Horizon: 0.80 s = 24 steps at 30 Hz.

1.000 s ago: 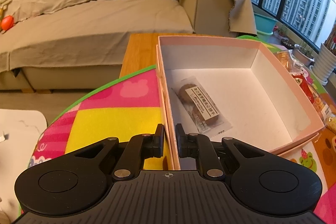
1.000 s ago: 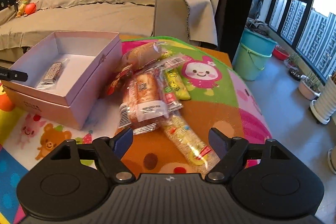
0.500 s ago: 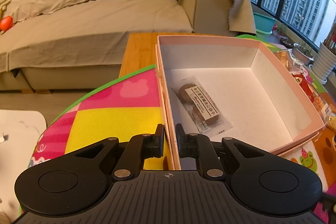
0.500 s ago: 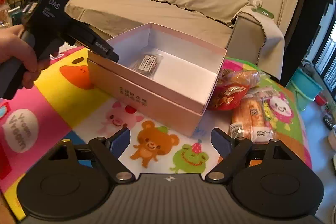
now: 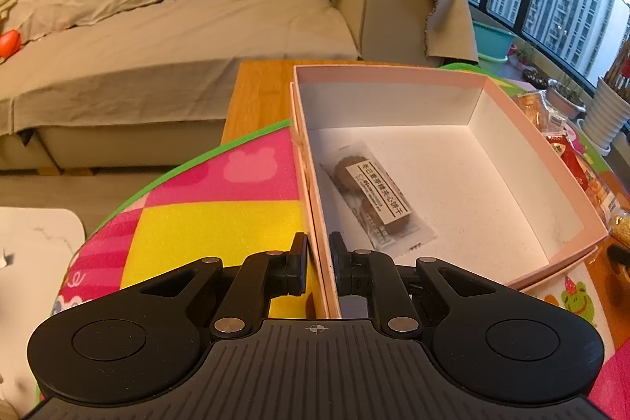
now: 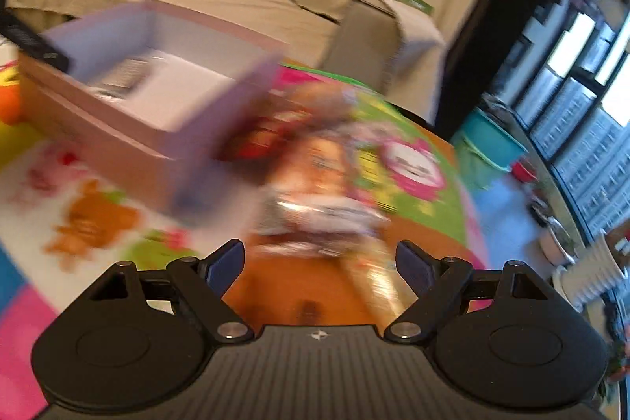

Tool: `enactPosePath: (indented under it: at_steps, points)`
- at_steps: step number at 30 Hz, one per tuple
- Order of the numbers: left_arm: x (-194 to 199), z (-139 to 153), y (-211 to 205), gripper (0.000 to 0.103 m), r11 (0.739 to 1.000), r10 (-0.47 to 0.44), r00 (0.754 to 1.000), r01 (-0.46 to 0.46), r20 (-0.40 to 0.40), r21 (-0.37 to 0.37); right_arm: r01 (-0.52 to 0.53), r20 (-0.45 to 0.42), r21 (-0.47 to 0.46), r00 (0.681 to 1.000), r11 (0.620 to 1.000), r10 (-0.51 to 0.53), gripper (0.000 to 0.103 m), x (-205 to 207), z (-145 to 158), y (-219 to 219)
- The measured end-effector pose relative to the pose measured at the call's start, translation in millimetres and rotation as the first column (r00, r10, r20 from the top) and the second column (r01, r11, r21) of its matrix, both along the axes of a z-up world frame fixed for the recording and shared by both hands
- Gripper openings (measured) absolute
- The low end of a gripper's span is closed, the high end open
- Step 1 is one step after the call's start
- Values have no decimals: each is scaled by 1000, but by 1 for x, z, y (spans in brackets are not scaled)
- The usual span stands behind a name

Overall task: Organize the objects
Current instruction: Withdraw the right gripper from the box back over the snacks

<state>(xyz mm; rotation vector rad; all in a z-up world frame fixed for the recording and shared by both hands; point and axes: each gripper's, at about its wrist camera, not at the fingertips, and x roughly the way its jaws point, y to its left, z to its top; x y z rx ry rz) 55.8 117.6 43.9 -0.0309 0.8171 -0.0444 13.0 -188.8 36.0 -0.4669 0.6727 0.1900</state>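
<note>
A pink open box (image 5: 535, 148) sits on a colourful play mat (image 5: 220, 223). One wrapped biscuit packet (image 5: 374, 199) lies inside it at the left. My left gripper (image 5: 318, 254) is shut on the box's near left wall, one finger inside and one outside. In the blurred right wrist view the box (image 6: 118, 144) is at the left and a pile of wrapped snack packets (image 6: 323, 191) lies just ahead of my right gripper (image 6: 319, 262), which is open and empty above the mat.
More snack packets (image 5: 571, 160) lie to the right of the box. A wooden table edge (image 5: 256, 93) shows beyond the mat. A grey-covered sofa (image 5: 177, 26) stands behind, and a teal bucket (image 6: 492, 144) on the floor by the windows.
My right gripper has swung back to the right, from facing the box to facing the snack pile, and is moving fast. My left gripper has kept its hold on the box wall.
</note>
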Motion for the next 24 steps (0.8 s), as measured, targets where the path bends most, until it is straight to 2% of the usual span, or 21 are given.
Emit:
enactPosePath:
  at_steps: [2,5,9,12,16,18,20,24]
  points:
    - [0,0,0,14,1000,0,1000,0,0,0,41,-20,36,999,999,-40,85,10,1,-21]
    - [0,0,0,14,1000,0,1000,0,0,1,95,-77,144,993,985,-84,83,23,3,-50]
    - [0,0,0,14,1000,0,1000,0,0,1,131,-146,226,984,965,-99,72,34,2,-66]
    - [0,0,0,14,1000,0,1000,0,0,-2,147,-201,239,975,960,-99,65,38,-3,-66]
    - [1,0,0,14,1000,2,1000,-2,-8,-4,147,-244,283,967,948,-77,65,28,-3,-59]
    - [2,0,0,13,1000,11,1000,-11,-22,-9,136,-274,335,961,932,-41,66,19,0,-54]
    - [3,-1,1,14,1000,16,999,-17,-29,-16,109,-284,354,959,929,-4,66,9,3,-46]
    - [3,-2,1,13,1000,14,999,-15,-31,-11,70,-261,331,965,941,20,65,-2,8,-33]
